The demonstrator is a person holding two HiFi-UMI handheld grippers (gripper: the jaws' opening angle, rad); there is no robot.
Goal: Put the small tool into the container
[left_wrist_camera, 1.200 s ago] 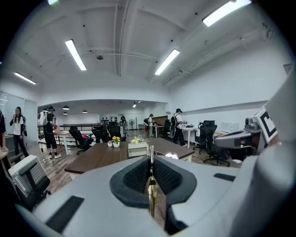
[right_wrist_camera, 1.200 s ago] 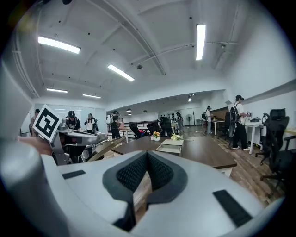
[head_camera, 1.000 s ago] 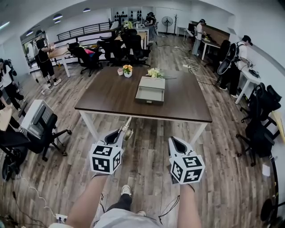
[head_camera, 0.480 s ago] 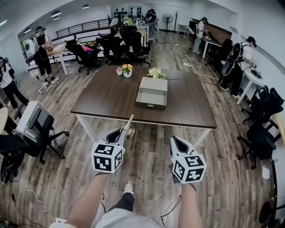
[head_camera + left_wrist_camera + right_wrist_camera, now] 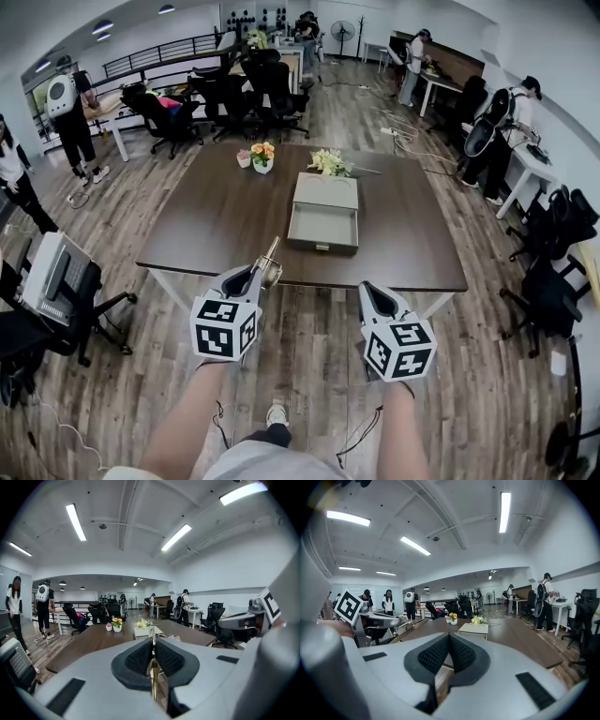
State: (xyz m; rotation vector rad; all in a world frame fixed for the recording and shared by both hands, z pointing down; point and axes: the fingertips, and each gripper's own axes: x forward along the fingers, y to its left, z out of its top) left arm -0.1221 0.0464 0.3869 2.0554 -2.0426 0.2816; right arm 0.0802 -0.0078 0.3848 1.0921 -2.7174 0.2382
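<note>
The left gripper [image 5: 253,277] pinches the small tool [image 5: 270,255] in its jaws, a thin brassy stick pointing to 12 o'clock. The right gripper [image 5: 373,300] has its jaws pressed together on nothing. This is the carrying step, I think (nothing dropped in yet). Next: reach over the worktop [image 5: 216,216] to the grey box [image 5: 322,240] at 1 o'clock and let go. Only the head view shows the box's open top. The left gripper view shows the pinch up close.

1. The desk [image 5: 216,225] is bare left of and in front of the container [image 5: 322,246] — a clear way in from the near edge.
2. The container's top is open, with low walls around it.
3. Behind it, a flower pot [image 5: 263,157] and a white bouquet [image 5: 328,163] crowd the far edge.
4. On the floor, a grey office chair [image 5: 52,286] stands off the left corner — black chairs [image 5: 544,272] off the right.
</note>
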